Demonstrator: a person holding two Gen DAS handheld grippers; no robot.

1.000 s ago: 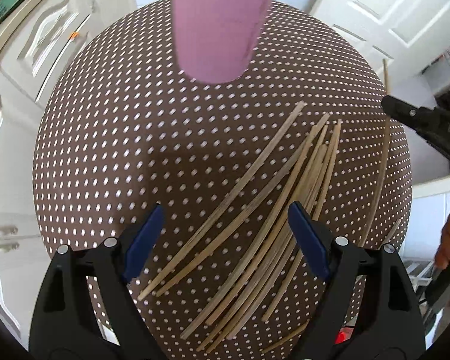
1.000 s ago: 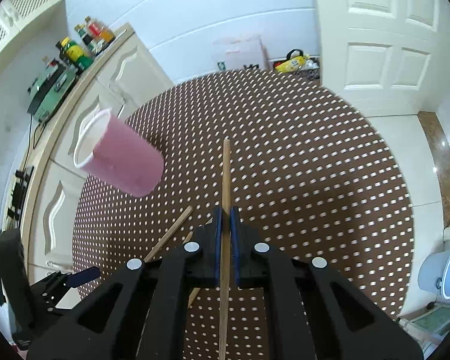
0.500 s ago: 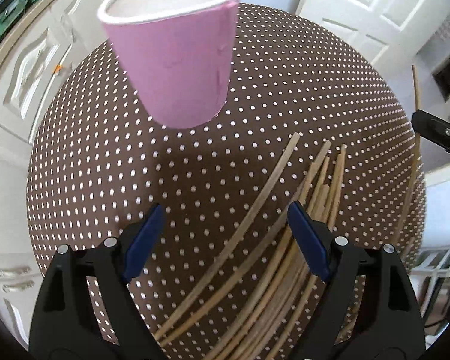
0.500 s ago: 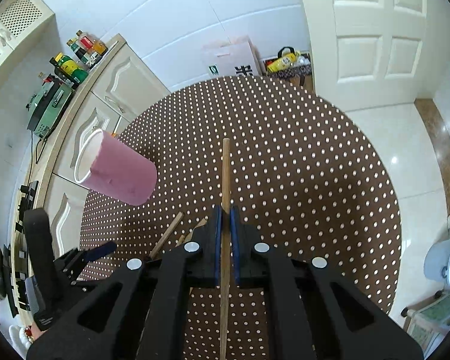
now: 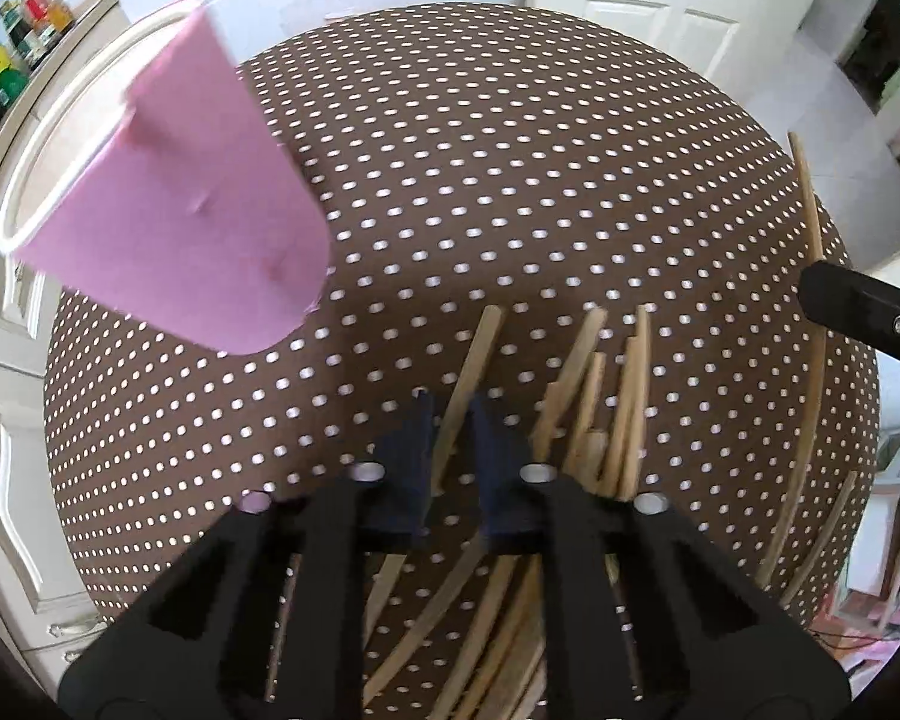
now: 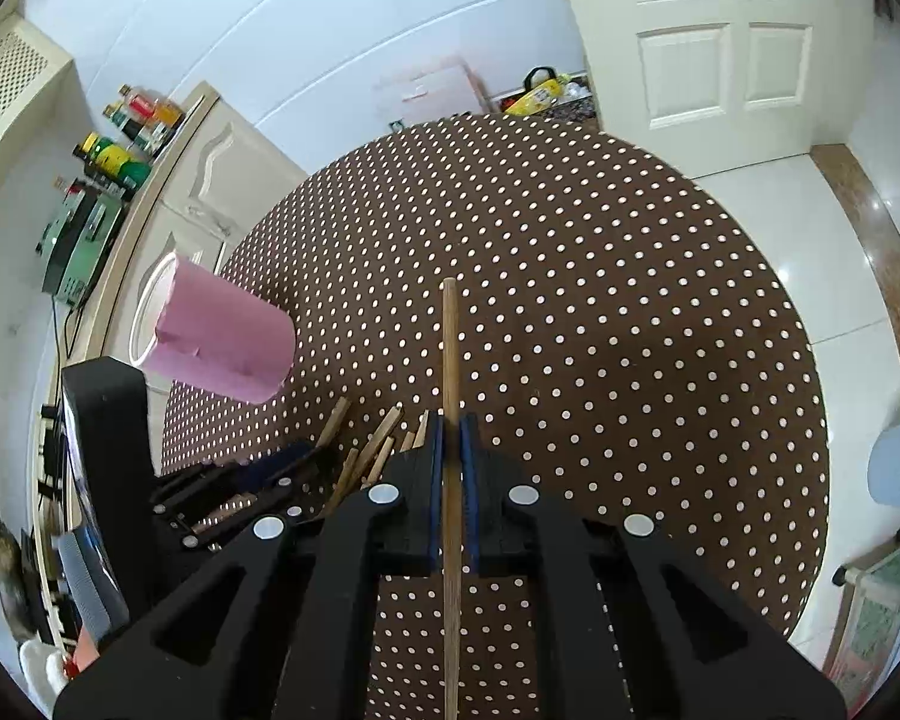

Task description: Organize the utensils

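Left wrist view: pink paper cup (image 5: 168, 204) upright on dotted brown table (image 5: 510, 180), loose wooden sticks (image 5: 618, 420) beside it, left gripper (image 5: 450, 414) pointing steeply down, jaws just closing around one stick (image 5: 468, 384); right wrist view: right gripper (image 6: 450, 432) clamped on a stick (image 6: 450, 360) above the table, cup (image 6: 222, 348) to its left.

one pink cup (image 5: 168, 210), two grippers, roughly ten wooden chopsticks (image 5: 624, 402).

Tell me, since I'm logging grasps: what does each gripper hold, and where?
Right gripper clamps one chopstick partway along its shaft. Left gripper jaws have just been closing around another chopstick near its far end.
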